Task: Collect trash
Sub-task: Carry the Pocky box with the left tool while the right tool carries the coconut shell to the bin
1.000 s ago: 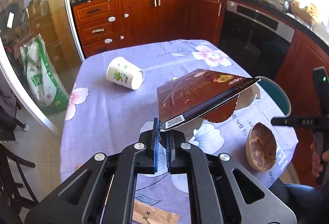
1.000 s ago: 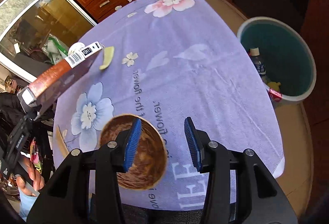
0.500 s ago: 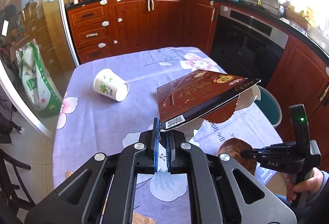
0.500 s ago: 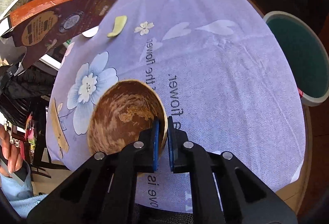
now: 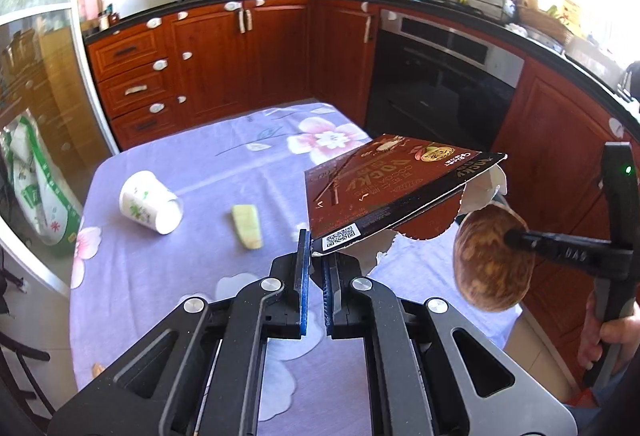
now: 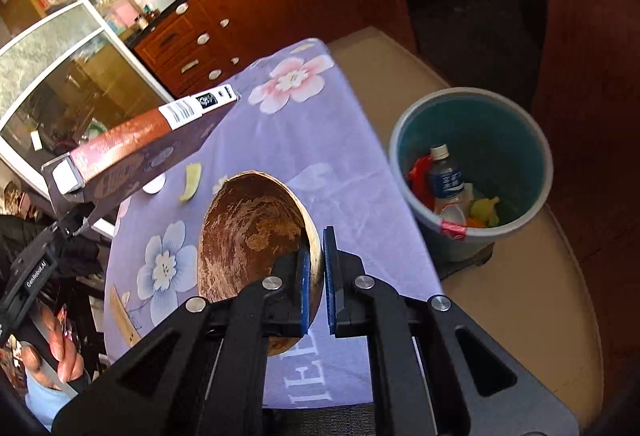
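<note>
My left gripper (image 5: 315,260) is shut on a corner of a torn brown snack box (image 5: 384,191), which hangs in the air over the purple flowered tablecloth (image 5: 200,268). The same box (image 6: 132,151) shows at the left of the right wrist view. My right gripper (image 6: 316,260) is shut on the rim of a brown coconut-shell bowl (image 6: 248,232), lifted off the table. That bowl (image 5: 492,260) also appears at the right of the left wrist view. A white paper cup (image 5: 150,207) lies on its side on the cloth, and a pale peel strip (image 5: 248,226) lies near it.
A teal trash bin (image 6: 472,171) stands on the floor to the right of the table, holding a plastic bottle (image 6: 444,175) and other scraps. Wooden kitchen cabinets (image 5: 240,51) and an oven (image 5: 444,75) line the far side. A person's hand (image 5: 604,340) holds the right gripper's handle.
The right gripper closed on the bowl's rim and lifted it off the table. The left gripper rose with the box, and the view shifted towards the bin side.
</note>
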